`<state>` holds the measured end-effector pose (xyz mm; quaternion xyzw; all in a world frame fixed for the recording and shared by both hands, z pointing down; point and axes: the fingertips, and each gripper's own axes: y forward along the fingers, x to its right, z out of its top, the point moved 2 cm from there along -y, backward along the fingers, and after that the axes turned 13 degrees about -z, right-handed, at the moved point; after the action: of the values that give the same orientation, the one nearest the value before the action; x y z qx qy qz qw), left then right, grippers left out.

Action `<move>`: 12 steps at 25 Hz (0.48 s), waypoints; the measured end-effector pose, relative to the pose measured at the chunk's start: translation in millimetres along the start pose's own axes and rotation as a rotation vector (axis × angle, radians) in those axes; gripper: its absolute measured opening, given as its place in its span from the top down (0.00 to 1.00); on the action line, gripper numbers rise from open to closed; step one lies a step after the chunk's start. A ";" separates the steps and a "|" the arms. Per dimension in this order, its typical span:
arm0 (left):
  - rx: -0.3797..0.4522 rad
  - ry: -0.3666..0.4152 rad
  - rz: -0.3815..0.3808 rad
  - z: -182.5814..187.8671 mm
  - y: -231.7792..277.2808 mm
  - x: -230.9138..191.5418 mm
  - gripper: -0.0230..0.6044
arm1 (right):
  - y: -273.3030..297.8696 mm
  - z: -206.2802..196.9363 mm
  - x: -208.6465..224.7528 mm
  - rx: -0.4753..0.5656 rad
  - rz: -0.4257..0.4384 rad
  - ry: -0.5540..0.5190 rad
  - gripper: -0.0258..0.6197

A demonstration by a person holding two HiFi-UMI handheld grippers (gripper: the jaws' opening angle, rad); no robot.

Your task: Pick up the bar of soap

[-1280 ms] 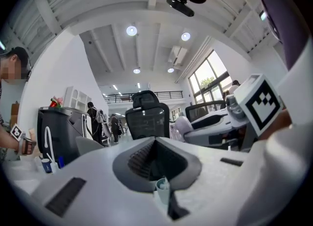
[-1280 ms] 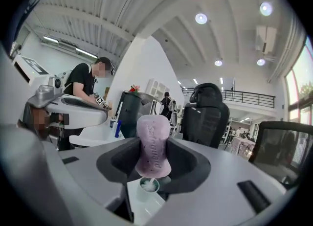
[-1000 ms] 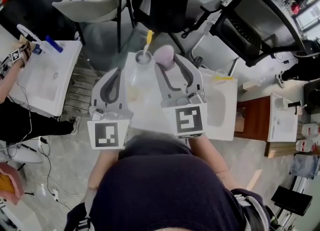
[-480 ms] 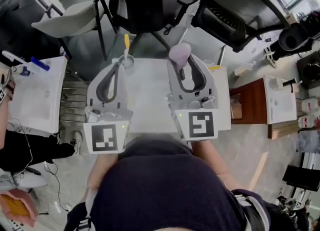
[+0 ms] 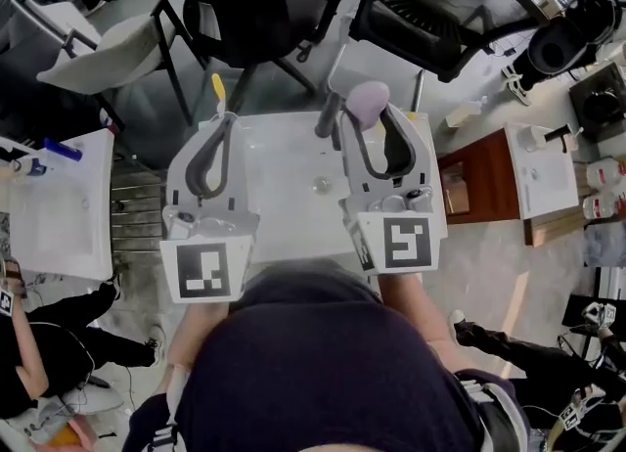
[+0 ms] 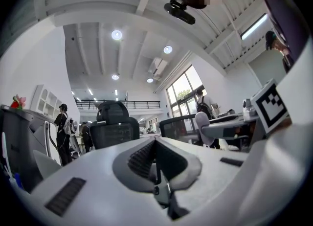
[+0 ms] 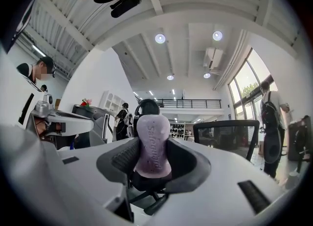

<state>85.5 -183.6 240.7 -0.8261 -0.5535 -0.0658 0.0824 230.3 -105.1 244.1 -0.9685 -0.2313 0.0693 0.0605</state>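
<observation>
LIFTED — the 1 purple bar of soap (image 7: 153, 144) stands upright in my right hand-held gripper (image 5: 369, 113), whose jaws are closed partway and clamp its lower half. Over the last second it has drawn away from the 1 yellow handle (image 5: 217, 86) toward the right side of the white bench (image 5: 284, 201). No surface shows beneath it, so I judge the pick-up done. My left hand-held gripper (image 5: 219, 132), the other of the 2, has its jaws pressed together on nothing — it points at the bench's far edge. Beyond stand 2 black office chairs (image 5: 235, 0).
</observation>
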 end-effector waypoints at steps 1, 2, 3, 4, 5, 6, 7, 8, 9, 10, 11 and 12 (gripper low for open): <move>-0.002 0.001 -0.004 -0.8 1.1 0.9 0.97 | -0.2 -0.5 1.3 0.001 -0.001 0.001 0.67; -0.003 0.000 -0.008 -1.9 1.8 1.5 0.97 | -0.5 -1.1 2.1 0.003 -0.002 0.002 0.67; -0.003 0.000 -0.011 -2.8 2.3 1.8 0.97 | -0.9 -1.7 2.7 0.005 -0.002 0.003 0.67; -0.002 0.001 -0.014 -3.3 2.9 2.0 0.97 | -1.4 -2.2 3.2 0.007 -0.003 0.004 0.67; -0.001 0.002 -0.016 -3.6 3.4 2.2 0.97 | -2.0 -2.5 3.7 0.009 -0.005 0.004 0.67; -0.002 0.003 -0.017 -3.8 3.9 2.4 0.97 | -2.5 -2.4 4.1 0.011 -0.006 0.005 0.67; -0.003 0.005 -0.018 -3.8 4.3 2.4 0.97 | -3.0 -1.9 4.3 0.013 -0.008 0.005 0.67; -0.006 0.007 -0.019 -3.9 4.5 2.4 0.97 | -3.4 -1.2 4.5 0.016 -0.009 0.004 0.67; -0.007 0.009 -0.019 -4.0 4.5 2.3 0.97 | -3.7 -0.5 4.7 0.019 -0.011 0.004 0.67; -0.008 0.010 -0.018 -4.2 4.5 2.1 0.97 | -4.0 0.0 4.9 0.021 -0.012 0.004 0.67; -0.007 0.010 -0.017 -4.5 4.3 2.0 0.97 | -4.3 0.2 5.1 0.023 -0.013 0.004 0.67; -0.006 0.009 -0.015 -4.9 3.8 1.8 0.97 | -4.8 0.2 5.1 0.026 -0.012 0.005 0.67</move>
<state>89.6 -184.4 245.6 -0.8218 -0.5593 -0.0718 0.0819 232.7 -98.5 244.0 -0.9664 -0.2363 0.0695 0.0739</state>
